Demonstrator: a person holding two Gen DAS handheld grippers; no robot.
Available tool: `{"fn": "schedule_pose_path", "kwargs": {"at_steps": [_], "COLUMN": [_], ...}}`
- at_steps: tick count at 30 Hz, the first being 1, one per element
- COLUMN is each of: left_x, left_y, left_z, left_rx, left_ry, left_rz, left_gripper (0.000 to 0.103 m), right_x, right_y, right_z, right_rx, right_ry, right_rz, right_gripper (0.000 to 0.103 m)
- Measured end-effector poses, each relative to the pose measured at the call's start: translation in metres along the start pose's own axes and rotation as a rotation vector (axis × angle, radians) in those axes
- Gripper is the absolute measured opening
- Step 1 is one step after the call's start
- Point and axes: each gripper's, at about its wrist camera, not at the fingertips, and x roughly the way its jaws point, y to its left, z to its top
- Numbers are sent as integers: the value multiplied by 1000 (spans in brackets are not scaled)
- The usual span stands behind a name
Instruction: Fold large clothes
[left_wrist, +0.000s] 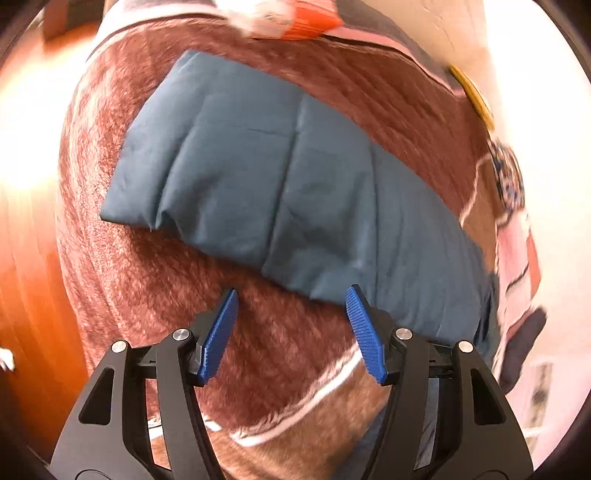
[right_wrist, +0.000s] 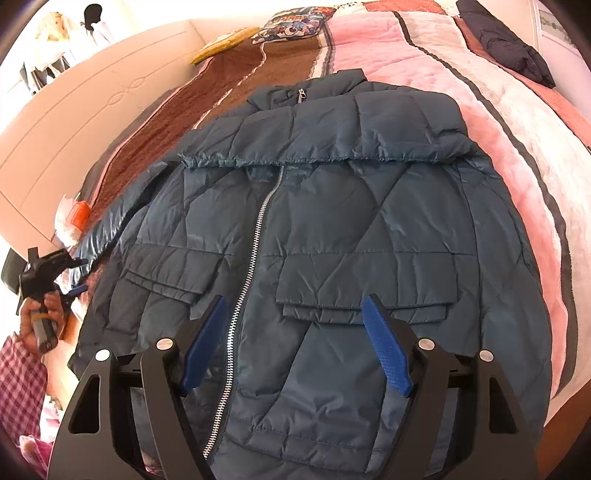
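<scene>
Slippery teal quilted jacket (right_wrist: 325, 236) is lying zipped, front up, on the bed (right_wrist: 517, 155); left gripper (left_wrist: 291, 314) and right gripper (right_wrist: 295, 321) are hovering, jaws apart and empty; puffy sleeve (left_wrist: 258, 177) is likely springing back or sliding when pinched thinly.

jackets: 1 (right_wrist: 317, 236) | blankets: 1 (right_wrist: 491, 122) | grippers: 2 (left_wrist: 291, 334) (right_wrist: 295, 343) | pockets: 2 (right_wrist: 365, 284)
</scene>
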Motion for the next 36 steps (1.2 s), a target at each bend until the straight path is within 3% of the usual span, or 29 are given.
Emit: {"fn": "schedule_pose_path", "kwargs": {"at_steps": [8, 11, 14, 19, 23, 28, 32, 36], "left_x": [8, 9, -2, -33, -65, -103, -123, -132], "left_y": [-1, -5, -3, -25, -69, -134, -184, -229], "left_z": [19, 25, 32, 31, 25, 5, -17, -47], "left_rx": [-48, -14, 18, 145, 308, 515, 641, 743], "left_ry": [-50, -77, -98, -190, -293, -381, -399, -370], "left_rz": [9, 72, 65, 77, 79, 14, -64, -147], "left_gripper": [57, 24, 8, 6, 6, 5, 5, 5], "right_x": [6, 7, 7, 5, 3, -4, -12, -20], "right_y": [6, 6, 4, 0, -4, -13, -25, -42], "right_z": [3, 3, 3, 3, 3, 4, 4, 4], "right_rx": [-20, -23, -15, 1, 9, 32, 63, 108], "right_ry": [14, 14, 14, 6, -5, -30, -60, -91], "right_rz": [-6, -5, -4, 4, 15, 27, 30, 27], "right_gripper": [74, 74, 74, 74, 74, 74, 74, 74]}}
